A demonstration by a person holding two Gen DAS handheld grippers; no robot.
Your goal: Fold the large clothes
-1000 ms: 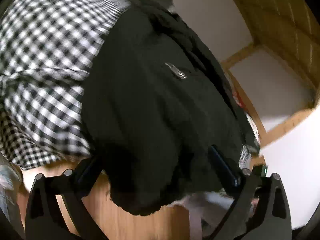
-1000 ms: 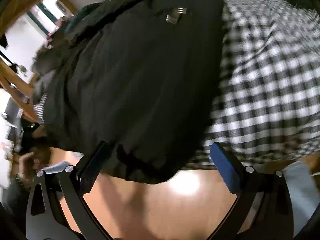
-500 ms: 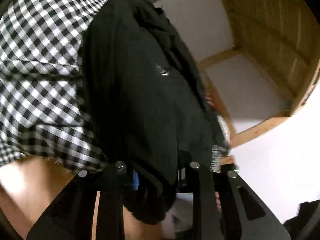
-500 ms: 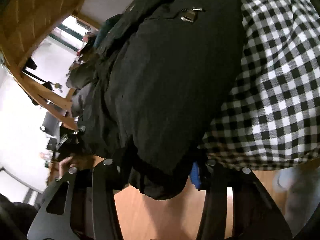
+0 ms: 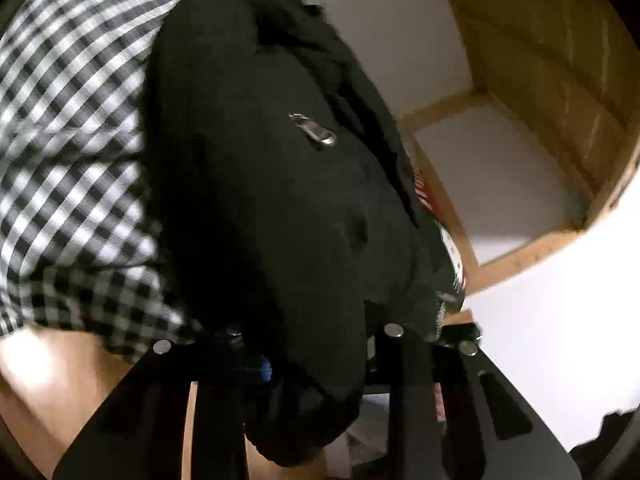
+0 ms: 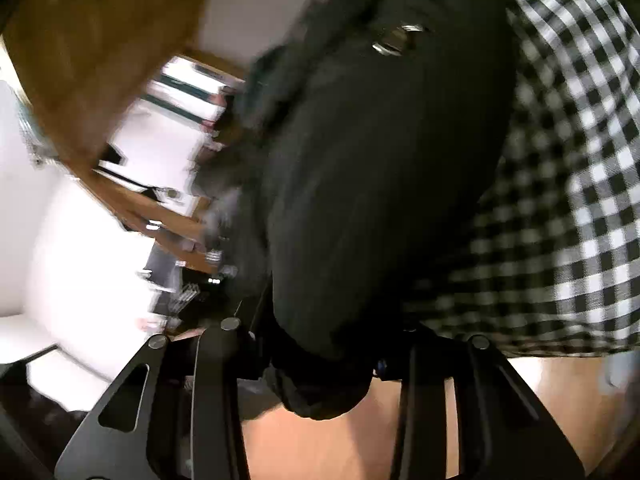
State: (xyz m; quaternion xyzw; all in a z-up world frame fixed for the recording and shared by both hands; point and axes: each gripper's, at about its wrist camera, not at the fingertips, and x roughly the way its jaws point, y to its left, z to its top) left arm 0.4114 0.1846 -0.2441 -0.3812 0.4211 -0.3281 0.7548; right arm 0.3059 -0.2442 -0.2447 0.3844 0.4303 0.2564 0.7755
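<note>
A large black jacket (image 5: 260, 200) with a metal zip pull (image 5: 316, 134) lies on a black-and-white checked cloth (image 5: 68, 140) over a wooden table (image 5: 48, 392). My left gripper (image 5: 316, 344) pinches the jacket's near edge, and a thick fold bulges out between the fingers. Its jaws are opening slightly, with the fabric still pressed between them. In the right wrist view the same jacket (image 6: 380, 180), zip pull (image 6: 394, 42) and checked cloth (image 6: 580, 160) show. My right gripper (image 6: 320, 344) clamps another bunch of the near edge; its jaws are also opening a little around the cloth.
Bare wooden tabletop (image 6: 440, 432) lies just below both grippers. More clothes with a red-and-white print (image 5: 424, 196) are heaped behind the jacket. A timber frame (image 5: 540, 80) and white walls stand beyond; the right wrist view is motion-blurred towards a bright room.
A second ago both grippers stood wide open around the jacket's near edge. Both have since closed onto the fabric, and both views have tilted.
</note>
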